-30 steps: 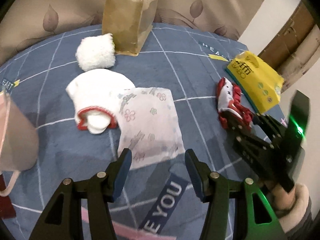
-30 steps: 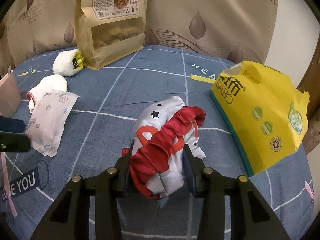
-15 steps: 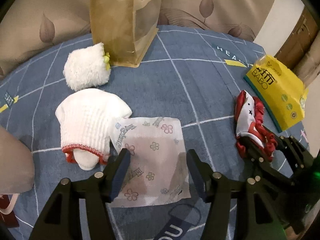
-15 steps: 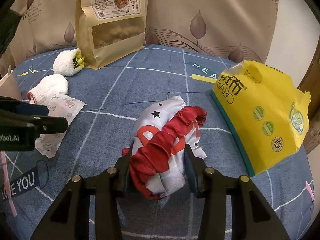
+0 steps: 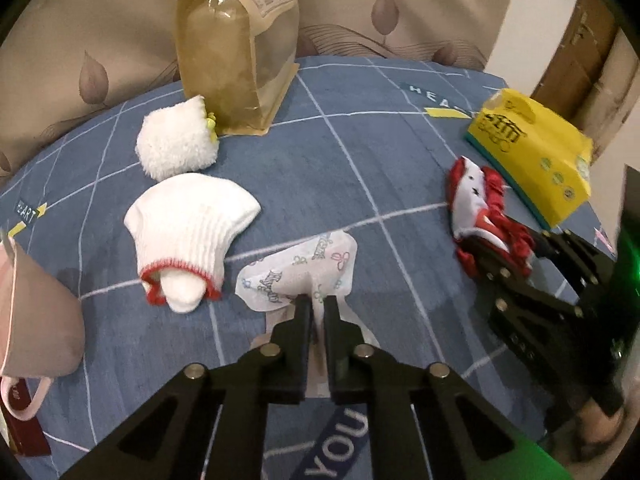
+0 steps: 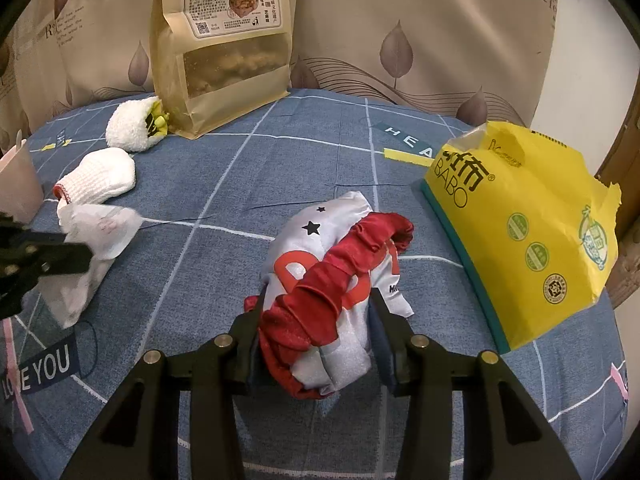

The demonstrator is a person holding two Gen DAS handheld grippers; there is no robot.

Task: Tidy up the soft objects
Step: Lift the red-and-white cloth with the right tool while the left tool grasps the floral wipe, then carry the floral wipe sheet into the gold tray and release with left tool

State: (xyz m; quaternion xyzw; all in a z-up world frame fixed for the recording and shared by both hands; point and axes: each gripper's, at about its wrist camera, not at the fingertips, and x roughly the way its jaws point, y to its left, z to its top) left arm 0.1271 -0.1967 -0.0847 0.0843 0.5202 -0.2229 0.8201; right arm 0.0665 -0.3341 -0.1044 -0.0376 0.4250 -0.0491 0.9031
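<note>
Left gripper (image 5: pixel 317 310) clenched on packet (image 5: pixel 298 276); right gripper (image 6: pixel 314 316) grasping red-and-white cloth (image 6: pixel 332 280), yellow bag (image 6: pixel 532 248) at two o'clock.

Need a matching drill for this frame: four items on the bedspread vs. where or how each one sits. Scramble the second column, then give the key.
Things:
1. floral packet
2. red-and-white cloth bundle
3. fluffy white sock roll
4. ribbed white sock

States:
A. beside the foot of the tall kraft snack bag
B. pinched in the shut left claw
C. lying free, red cuff facing the left camera
D. between the right claw fingers, near the yellow bag

Pairs: 1-B, 2-D, 3-A, 4-C
</note>
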